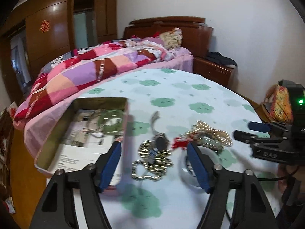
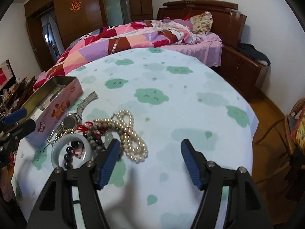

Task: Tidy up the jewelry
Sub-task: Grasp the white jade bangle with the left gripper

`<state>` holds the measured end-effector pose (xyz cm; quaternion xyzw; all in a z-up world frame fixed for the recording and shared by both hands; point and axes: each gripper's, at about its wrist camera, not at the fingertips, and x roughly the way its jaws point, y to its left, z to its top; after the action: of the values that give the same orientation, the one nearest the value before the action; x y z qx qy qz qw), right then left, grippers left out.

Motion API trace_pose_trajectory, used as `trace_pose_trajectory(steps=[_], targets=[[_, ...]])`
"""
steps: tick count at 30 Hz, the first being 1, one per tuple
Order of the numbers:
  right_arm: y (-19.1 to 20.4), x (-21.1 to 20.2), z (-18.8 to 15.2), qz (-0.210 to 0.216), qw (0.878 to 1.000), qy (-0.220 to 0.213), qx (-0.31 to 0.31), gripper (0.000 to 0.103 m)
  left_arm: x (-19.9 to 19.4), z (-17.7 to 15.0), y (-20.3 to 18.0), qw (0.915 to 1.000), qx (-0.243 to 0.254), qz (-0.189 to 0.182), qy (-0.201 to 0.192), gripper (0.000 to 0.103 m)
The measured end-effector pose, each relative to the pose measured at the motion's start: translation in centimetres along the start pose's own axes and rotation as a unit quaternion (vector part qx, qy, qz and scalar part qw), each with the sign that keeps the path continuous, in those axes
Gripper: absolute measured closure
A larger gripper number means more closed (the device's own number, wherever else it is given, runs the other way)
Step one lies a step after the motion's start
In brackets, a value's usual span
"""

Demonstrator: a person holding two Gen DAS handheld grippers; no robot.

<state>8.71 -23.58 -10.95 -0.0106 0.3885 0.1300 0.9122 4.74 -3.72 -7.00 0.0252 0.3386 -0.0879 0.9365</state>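
A pile of jewelry lies on the table: a pearl necklace (image 2: 131,135), a metal-band watch (image 2: 71,121), a pale jade bangle (image 2: 71,152) and dark bead bracelets (image 2: 69,157). A pink tin box (image 2: 55,110) stands left of the pile; in the left wrist view the tin box (image 1: 82,133) holds green bracelets (image 1: 110,121) and papers. My left gripper (image 1: 154,166) is open, hovering over a blurred pearl strand (image 1: 152,158) and the watch (image 1: 161,143). My right gripper (image 2: 150,164) is open and empty, just right of the pile, with its left finger beside the pearls.
The table wears a white cloth with green cloud prints (image 2: 171,87). A bed with a patchwork quilt (image 2: 124,38) lies behind it, a wooden nightstand (image 2: 246,66) at the right, a wardrobe (image 2: 85,9) at the back. A wicker chair (image 2: 293,131) stands at the far right.
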Motion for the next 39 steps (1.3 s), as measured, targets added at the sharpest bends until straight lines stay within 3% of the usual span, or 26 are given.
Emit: trace_pose_trajectory(steps=[4, 8, 11, 15, 17, 22, 28, 33, 39], targets=[[0.5, 0.7, -0.8, -0.008, 1.000, 0.003, -0.011, 0.034, 1.1, -0.5, -1.9, 0.9990, 0.018, -0.030, 0.029, 0.034], [1.0, 1.1, -1.3, 0.003, 1.000, 0.007, -0.015, 0.034, 3.1, -1.5, -2.2, 0.9962, 0.011, -0.046, 0.074, 0.054], [1.3, 1.0, -1.5, 0.001, 1.000, 0.004, -0.023, 0.033, 3.7, -1.8, -1.8, 0.9943, -0.004, -0.058, 0.090, 0.056], [1.1, 0.9, -1.5, 0.001, 1.000, 0.000, -0.018, 0.031, 4.5, -2.2, -2.0, 0.9909, -0.006, -0.080, 0.108, 0.084], [1.1, 1.0, -1.6, 0.001, 1.000, 0.002, -0.017, 0.031, 4.5, -2.3, -1.9, 0.9901, -0.012, -0.091, 0.107, 0.093], [1.0, 0.9, -1.5, -0.001, 1.000, -0.002, -0.014, 0.031, 3.2, -2.3, -1.9, 0.9922, -0.007, -0.091, 0.086, 0.093], [0.6, 0.6, -1.3, -0.006, 1.000, -0.009, -0.013, 0.031, 1.0, -1.7, -0.5, 0.9976, -0.017, -0.057, 0.037, 0.093], [1.1, 0.6, -0.9, 0.008, 1.000, 0.000, -0.026, 0.051, 0.3, -1.4, 0.8, 0.9996, -0.022, -0.015, 0.010, 0.093], [1.2, 1.3, 0.4, 0.002, 1.000, 0.003, -0.030, 0.058, 1.0, -1.6, 1.8, 0.9989, -0.039, -0.022, 0.015, 0.093]])
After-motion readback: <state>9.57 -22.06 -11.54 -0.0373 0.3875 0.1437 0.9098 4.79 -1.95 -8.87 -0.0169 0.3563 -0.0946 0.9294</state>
